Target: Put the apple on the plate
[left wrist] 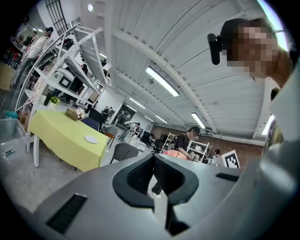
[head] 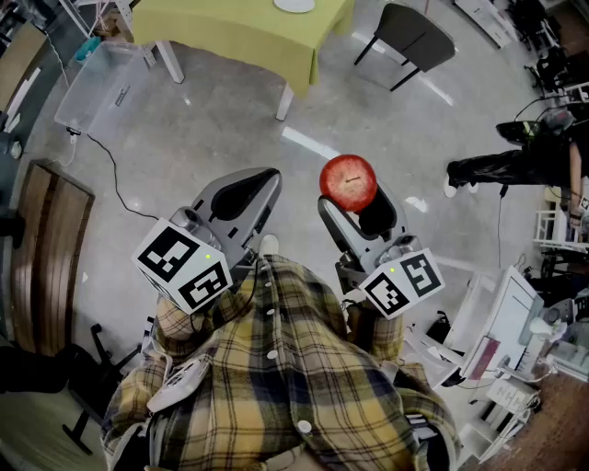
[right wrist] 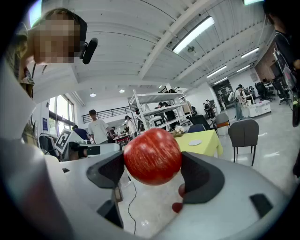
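Observation:
A red apple (head: 348, 180) sits between the jaws of my right gripper (head: 359, 198), which is shut on it and held out over the floor. The right gripper view shows the apple (right wrist: 152, 156) filling the gap between both pads. A white plate (head: 294, 5) lies far ahead on the yellow-green table (head: 239, 32); it shows small as the plate (right wrist: 195, 142) in the right gripper view and the plate (left wrist: 91, 139) in the left gripper view. My left gripper (head: 260, 184) is level beside the right one, its jaws together with nothing in them.
A dark chair (head: 414, 37) stands right of the table. A clear plastic bin (head: 97, 83) and a black cable (head: 115, 179) lie on the floor at left, by a wooden bench (head: 46, 258). A person (head: 515, 166) stands at right, with shelves and clutter behind.

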Action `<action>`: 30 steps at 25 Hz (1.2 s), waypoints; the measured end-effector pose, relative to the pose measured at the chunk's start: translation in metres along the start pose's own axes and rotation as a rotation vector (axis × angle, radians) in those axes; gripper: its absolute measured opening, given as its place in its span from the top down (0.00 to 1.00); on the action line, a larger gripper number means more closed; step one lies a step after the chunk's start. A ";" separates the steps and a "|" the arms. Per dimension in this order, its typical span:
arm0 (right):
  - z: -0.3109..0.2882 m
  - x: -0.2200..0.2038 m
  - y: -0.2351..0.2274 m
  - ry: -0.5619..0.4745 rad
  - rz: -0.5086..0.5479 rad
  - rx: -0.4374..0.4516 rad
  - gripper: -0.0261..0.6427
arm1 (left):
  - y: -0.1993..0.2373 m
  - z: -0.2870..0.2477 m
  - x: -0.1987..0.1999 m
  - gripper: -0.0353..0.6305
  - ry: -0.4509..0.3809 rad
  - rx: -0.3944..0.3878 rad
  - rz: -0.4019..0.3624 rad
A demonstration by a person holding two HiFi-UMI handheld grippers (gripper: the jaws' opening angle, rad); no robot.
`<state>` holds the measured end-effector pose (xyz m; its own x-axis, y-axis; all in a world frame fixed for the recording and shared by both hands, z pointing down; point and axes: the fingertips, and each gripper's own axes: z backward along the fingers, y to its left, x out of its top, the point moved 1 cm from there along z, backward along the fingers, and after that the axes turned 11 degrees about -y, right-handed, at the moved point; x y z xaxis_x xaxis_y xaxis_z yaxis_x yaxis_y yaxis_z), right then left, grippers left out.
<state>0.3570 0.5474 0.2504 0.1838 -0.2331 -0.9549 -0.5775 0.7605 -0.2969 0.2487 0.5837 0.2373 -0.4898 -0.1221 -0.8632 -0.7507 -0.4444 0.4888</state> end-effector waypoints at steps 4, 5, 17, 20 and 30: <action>0.011 -0.001 -0.004 -0.002 -0.007 0.000 0.40 | -0.009 -0.001 -0.009 0.94 0.006 0.002 -0.001; 0.013 -0.001 -0.006 -0.003 -0.013 -0.001 0.40 | -0.011 -0.002 -0.011 0.94 0.007 0.004 -0.002; 0.028 -0.010 -0.021 0.009 -0.028 0.005 0.40 | -0.022 -0.011 -0.034 0.94 0.026 0.009 0.007; 0.020 -0.012 -0.026 0.015 -0.037 0.001 0.40 | -0.015 -0.017 -0.034 0.94 0.037 0.007 0.007; -0.065 -0.010 -0.042 0.020 -0.048 -0.028 0.40 | 0.060 -0.050 0.000 0.94 0.058 -0.005 0.021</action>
<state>0.3280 0.4787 0.2725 0.1961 -0.2809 -0.9395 -0.5903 0.7312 -0.3419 0.2261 0.5125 0.2604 -0.4789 -0.1829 -0.8586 -0.7379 -0.4460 0.5066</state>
